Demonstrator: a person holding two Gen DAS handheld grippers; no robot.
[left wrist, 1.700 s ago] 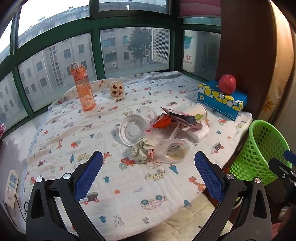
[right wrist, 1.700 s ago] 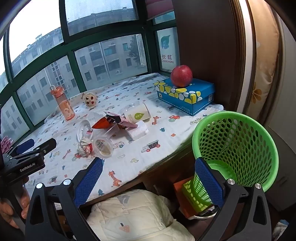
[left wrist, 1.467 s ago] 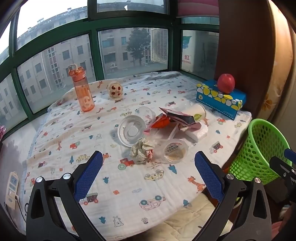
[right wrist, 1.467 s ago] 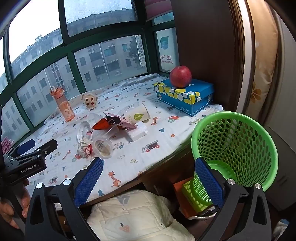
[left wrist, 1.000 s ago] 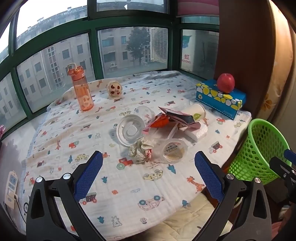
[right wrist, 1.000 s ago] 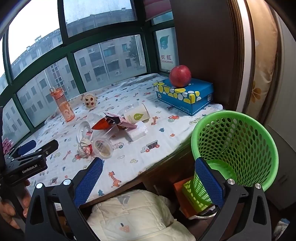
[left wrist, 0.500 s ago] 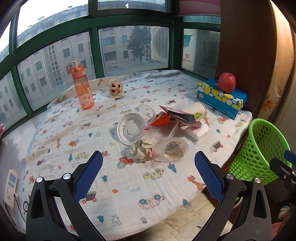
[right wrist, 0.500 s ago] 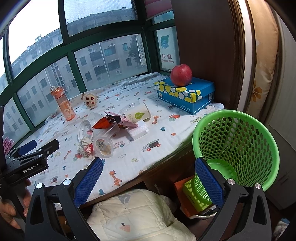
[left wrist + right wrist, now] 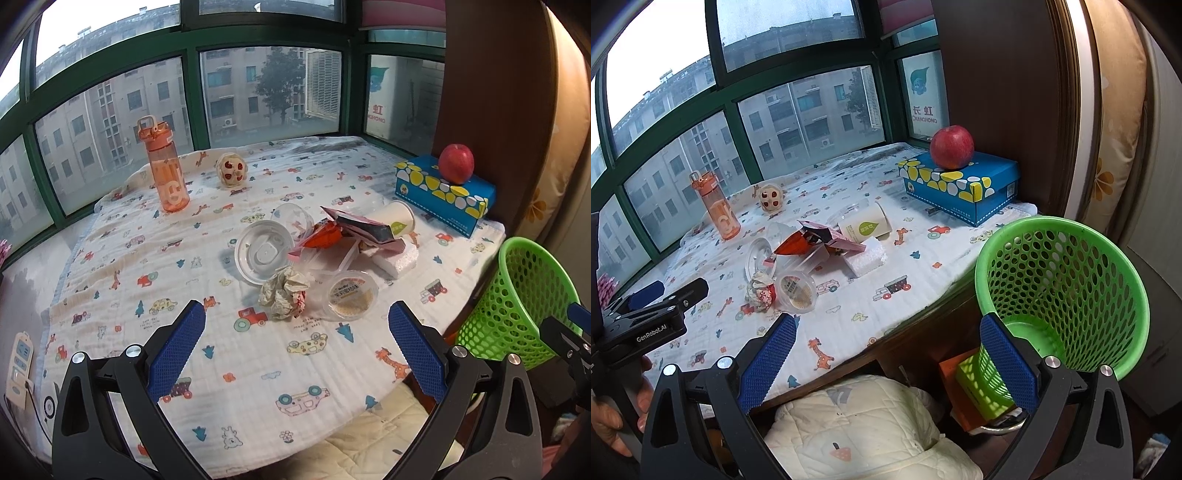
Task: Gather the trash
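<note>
left wrist view: the left tongs (image 9: 295, 345) are spread wide and empty, hovering over the near edge of a tabletop covered in a white cartoon-print cloth (image 9: 110, 266). the trash sits in a heap near centre: a crumpled paper ball (image 9: 283, 291) at 12 o'clock from the tongs, a clear round plastic lid (image 9: 263, 256) at 11, a small clear tub with a printed label (image 9: 350, 294) at 1, a red and pink foil wrapper (image 9: 343, 230) and a toppled white paper cup (image 9: 400, 223) beyond. an orange plastic water bottle (image 9: 165, 168) stands at 10 o'clock. the green mesh plastic basket (image 9: 517, 295) is cut off at 3 o'clock.

right wrist view: the right tongs (image 9: 886, 360) are also spread and empty, held beyond the tabletop edge, the basket (image 9: 1060, 288) at 2 o'clock. the left gripper's black body shows at 9 o'clock.

risks, as i judge: the pieces overlap, so pinching one may drag or scatter others; the thin lid could slip. what lies under the wrapper is hidden, and the tub's label is unreadable.
</note>
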